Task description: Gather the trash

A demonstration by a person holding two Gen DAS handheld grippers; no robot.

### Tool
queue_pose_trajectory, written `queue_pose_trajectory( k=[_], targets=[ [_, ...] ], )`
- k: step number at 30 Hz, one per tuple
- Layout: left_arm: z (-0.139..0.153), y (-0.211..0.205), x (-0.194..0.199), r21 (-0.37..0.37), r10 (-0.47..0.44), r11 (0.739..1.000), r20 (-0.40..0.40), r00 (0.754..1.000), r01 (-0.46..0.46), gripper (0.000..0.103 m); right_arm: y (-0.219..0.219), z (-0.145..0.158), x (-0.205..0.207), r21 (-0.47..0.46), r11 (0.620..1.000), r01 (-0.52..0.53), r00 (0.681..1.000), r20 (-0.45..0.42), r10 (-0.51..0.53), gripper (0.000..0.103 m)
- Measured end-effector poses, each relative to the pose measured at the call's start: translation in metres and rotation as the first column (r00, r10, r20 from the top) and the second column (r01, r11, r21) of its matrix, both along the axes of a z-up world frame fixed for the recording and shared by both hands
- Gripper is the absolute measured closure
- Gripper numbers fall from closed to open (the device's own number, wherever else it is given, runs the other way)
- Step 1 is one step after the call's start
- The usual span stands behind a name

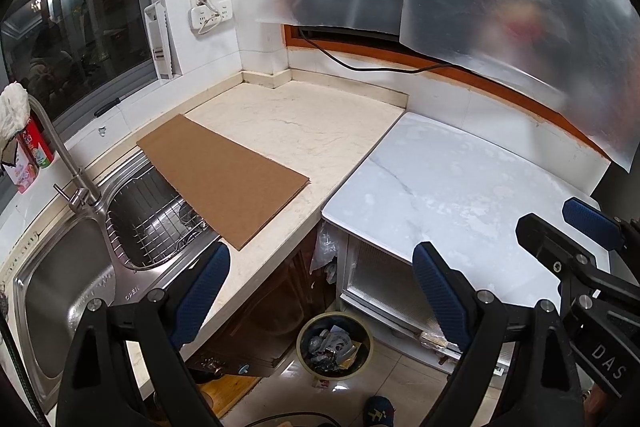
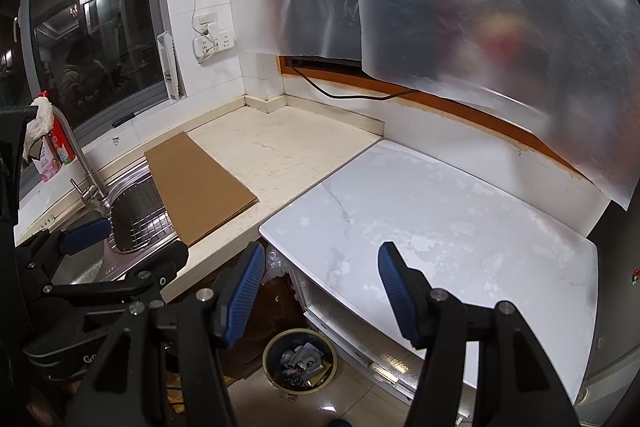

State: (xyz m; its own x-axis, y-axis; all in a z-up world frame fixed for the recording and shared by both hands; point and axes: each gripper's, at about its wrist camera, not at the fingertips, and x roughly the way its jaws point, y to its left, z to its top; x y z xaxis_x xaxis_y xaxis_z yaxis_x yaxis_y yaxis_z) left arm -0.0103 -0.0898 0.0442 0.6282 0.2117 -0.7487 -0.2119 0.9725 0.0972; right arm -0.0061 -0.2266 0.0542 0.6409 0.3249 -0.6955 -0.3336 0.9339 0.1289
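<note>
Left tool spread wide and empty at the bottom of the frame; right tool likewise parted, pinching nothing. Trash bin low centre on the floor, below the counter edge, holding crumpled trash. Brown cardboard sheet flat at centre left, one end overhanging the sink.

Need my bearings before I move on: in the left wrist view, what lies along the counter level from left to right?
Sink basin → faucet → wire rack → cardboard sheet → beige countertop → white marble-look top → right gripper.
</note>
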Motion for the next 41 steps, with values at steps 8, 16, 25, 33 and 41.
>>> queue_pose_trajectory(
  k=[8,16,25,33,41],
  targets=[
    [-0.0005,-0.0002,0.001,0.001,0.001,1.0,0.003,1.0,-0.001,0.012,-0.0012,-0.0002,-0.0003,0.002,1.0,0.001,1.0,0.003,-0.001,0.043],
    [-0.0005,0.0004,0.0002,0.0,-0.001,1.0,0.001,1.0,0.001,0.012,-0.001,-0.0003,-0.0006,0.002,1.0,0.004,1.0,0.003,-0.004,0.043],
    [-0.001,-0.0015,0.0016,-0.001,0.001,1.0,0.001,1.0,-0.001,0.012,-0.0024,-0.0007,0.0012,0.004,1.0,0.0,1.0,0.002,0.0,0.043],
    [-0.0014,-0.0021,0.0022,0.001,0.003,1.0,-0.002,1.0,-0.003,0.012,-0.0029,-0.0011,0.001,0.004,1.0,0.001,1.0,-0.001,-0.001,0.043],
    [-0.0026,-0.0021,0.0023,0.0,0.0,1.0,-0.005,1.0,0.0,0.012,-0.0023,-0.0004,0.0002,0.003,1.0,0.011,1.0,-0.006,-0.011,0.043]
  ],
)
